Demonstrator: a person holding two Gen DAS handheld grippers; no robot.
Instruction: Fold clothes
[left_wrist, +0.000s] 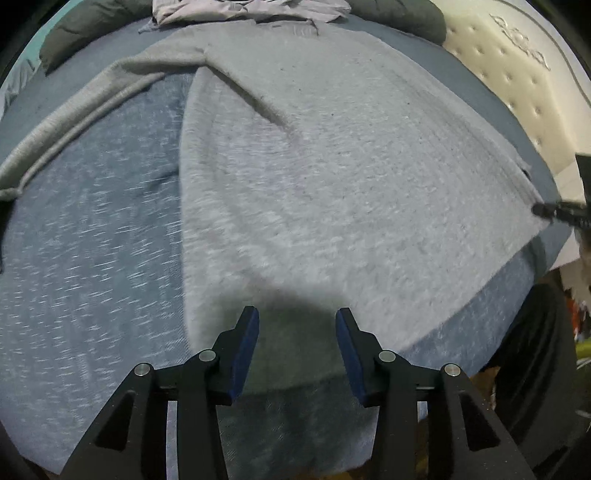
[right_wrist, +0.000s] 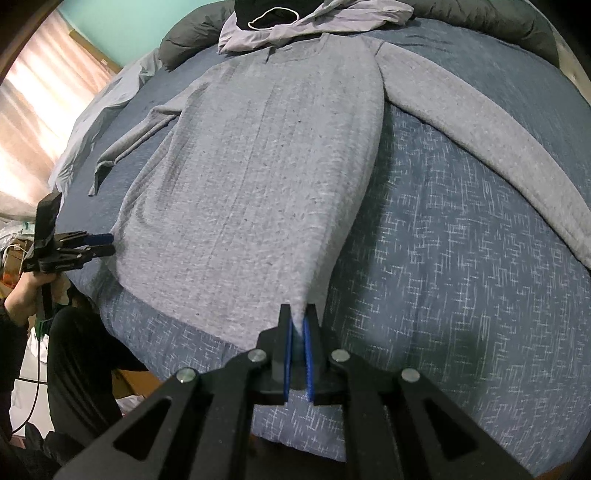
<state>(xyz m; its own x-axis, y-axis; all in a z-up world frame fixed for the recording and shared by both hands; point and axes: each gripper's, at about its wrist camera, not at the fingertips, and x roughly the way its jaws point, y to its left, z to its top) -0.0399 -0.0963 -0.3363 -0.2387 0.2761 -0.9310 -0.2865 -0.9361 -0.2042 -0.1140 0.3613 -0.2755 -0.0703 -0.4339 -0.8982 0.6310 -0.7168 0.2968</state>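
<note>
The bed (right_wrist: 461, 258) is covered with a blue blanket (left_wrist: 92, 240) that has short white marks, and a dark pillow (right_wrist: 192, 29) lies at its far end. On the blanket the grey sweater (right_wrist: 251, 166) lies flat, with the neck to the far end and the hem to the near edge. Its cloth is thick, speckled and a little fuzzy, with faint lines that run along the body. One sleeve (right_wrist: 498, 147) stretches out to the right, the other sleeve (right_wrist: 136, 136) bends down on the left. A pale hoodie (right_wrist: 314, 22) lies bunched beyond the neck. The right hand-held gripper (right_wrist: 298, 332) is closed on the near right corner of the hem, and the cloth rises to a point there. The left hand-held gripper (left_wrist: 297, 325) is open, low over the hem at the sweater's left side, not touching it.
</note>
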